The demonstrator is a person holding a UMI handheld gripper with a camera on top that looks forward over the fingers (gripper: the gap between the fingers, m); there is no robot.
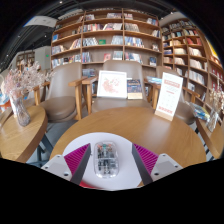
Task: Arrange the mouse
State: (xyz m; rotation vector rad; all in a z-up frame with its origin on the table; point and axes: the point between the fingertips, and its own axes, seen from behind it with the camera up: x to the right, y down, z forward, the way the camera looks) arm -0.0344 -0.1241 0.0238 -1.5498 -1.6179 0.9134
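Note:
A clear, see-through mouse point(106, 155) lies on a round white mat point(122, 176) on a wooden table point(130, 122). My gripper point(111, 147) is low over the mat, with the mouse between the two fingers. The mouse sits closer to the left finger point(84, 160), and a clear gap shows to the right finger point(140, 160). The magenta pads point(72, 157) show on both sides. The fingers are open and do not press on the mouse.
Beyond the mat a white display card point(112, 84), a small picture board point(135, 88) and a tall slanted sign point(168, 95) stand on the table. A vase of pale flowers point(22, 100) stands on a table to the left. Wooden chairs and bookshelves point(110, 35) lie behind.

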